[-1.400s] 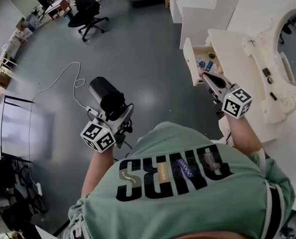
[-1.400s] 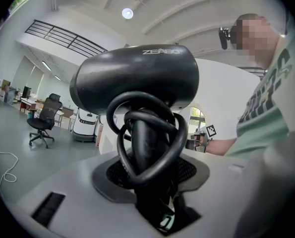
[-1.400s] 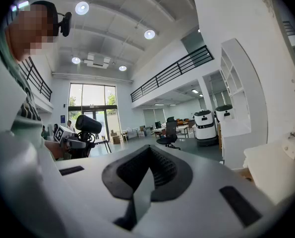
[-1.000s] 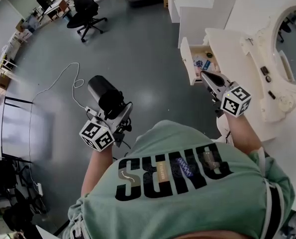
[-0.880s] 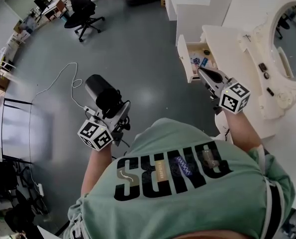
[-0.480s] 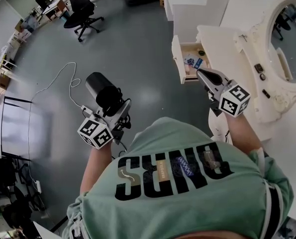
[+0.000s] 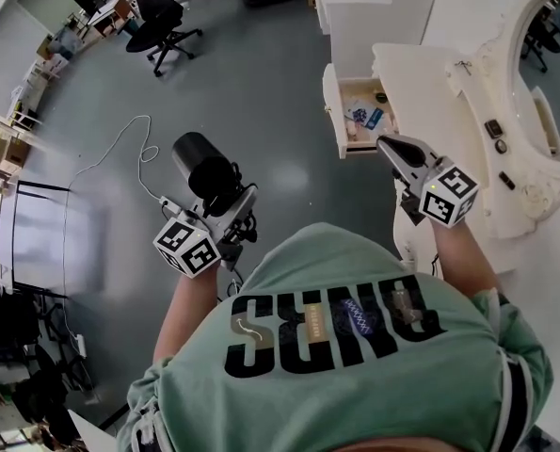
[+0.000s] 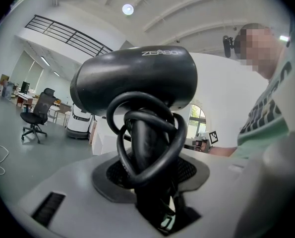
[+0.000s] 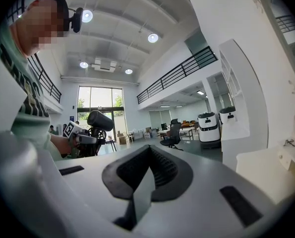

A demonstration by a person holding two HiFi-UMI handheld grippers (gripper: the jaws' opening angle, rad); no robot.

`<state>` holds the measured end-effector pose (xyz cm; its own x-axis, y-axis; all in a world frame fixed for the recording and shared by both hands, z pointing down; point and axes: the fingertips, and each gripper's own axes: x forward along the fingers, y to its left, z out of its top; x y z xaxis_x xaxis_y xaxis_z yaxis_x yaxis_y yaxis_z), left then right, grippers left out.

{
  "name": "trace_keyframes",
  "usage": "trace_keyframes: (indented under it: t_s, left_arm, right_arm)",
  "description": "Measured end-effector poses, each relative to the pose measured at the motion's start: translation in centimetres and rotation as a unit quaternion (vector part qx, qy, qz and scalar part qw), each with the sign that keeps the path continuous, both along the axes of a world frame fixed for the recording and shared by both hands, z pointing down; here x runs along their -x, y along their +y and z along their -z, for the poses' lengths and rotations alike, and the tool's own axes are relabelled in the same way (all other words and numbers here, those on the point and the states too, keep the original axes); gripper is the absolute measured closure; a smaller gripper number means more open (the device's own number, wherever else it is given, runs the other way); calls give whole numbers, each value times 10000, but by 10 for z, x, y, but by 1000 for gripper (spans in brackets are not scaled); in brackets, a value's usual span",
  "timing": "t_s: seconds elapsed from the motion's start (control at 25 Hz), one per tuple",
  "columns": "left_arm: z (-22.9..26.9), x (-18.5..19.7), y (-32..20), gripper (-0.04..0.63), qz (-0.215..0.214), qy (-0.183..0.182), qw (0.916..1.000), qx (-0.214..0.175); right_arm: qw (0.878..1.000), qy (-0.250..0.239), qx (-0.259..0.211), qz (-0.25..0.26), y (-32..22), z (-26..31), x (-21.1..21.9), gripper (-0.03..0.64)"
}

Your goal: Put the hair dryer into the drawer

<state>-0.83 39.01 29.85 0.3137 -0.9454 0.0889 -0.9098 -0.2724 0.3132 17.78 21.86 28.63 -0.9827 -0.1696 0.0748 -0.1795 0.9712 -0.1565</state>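
Note:
The black hair dryer (image 7: 205, 168) stands upright in my left gripper (image 7: 227, 202), which is shut on its handle. In the left gripper view its barrel (image 8: 135, 81) fills the middle, and its black cord (image 8: 149, 145) is looped round the handle between the jaws. The white drawer (image 7: 334, 111) stands pulled out of the vanity (image 7: 430, 88), with small items inside. My right gripper (image 7: 391, 147) is shut and holds nothing; it points level just below and right of the drawer. The right gripper view shows the hair dryer (image 9: 100, 120) far off at the left.
An oval mirror (image 7: 550, 50) stands on the vanity, with small items (image 7: 494, 132) on the top. A white cabinet (image 7: 369, 12) is beyond the drawer. A black office chair (image 7: 165, 12) and a white cable (image 7: 134, 149) are on the grey floor.
Both grippers have travelled level with the person. In the head view the drawer has slid left, closer to the right gripper's tip. The left gripper has kept hold of the hair dryer.

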Motion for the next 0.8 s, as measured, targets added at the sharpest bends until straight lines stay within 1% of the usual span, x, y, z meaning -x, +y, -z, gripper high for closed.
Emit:
trace_keyframes:
  t_s: [0.08, 0.2, 0.36, 0.48, 0.56, 0.68, 0.8]
  left_arm:
    - [-1, 3, -6, 399, -5, 1, 10000, -4]
    - [-6, 13, -15, 399, -5, 137, 9999, -22]
    - [-16, 46, -27, 399, -51, 212, 9998, -33]
    - [-20, 86, -42, 399, -132, 271, 9995, -76]
    - [-23, 119, -57, 399, -191, 294, 9993, -127]
    - [-25, 176, -85, 399, -323, 229, 9990, -197]
    - [-22, 236, -112, 399, -534, 160, 9983, -185]
  right_arm:
    - [10000, 17, 7, 27, -4, -3, 5, 623]
    - [9999, 107, -17, 42, -12, -7, 17, 623]
    - [9997, 216, -72, 34, -24, -9, 51, 623]
    - [9995, 287, -119, -20, -38, -10, 90, 623]
    - [9993, 311, -157, -97, -52, -11, 121, 623]
    - [9990, 302, -216, -242, -76, -10, 174, 623]
    - [9985, 312, -193, -402, -96, -5, 229, 623]
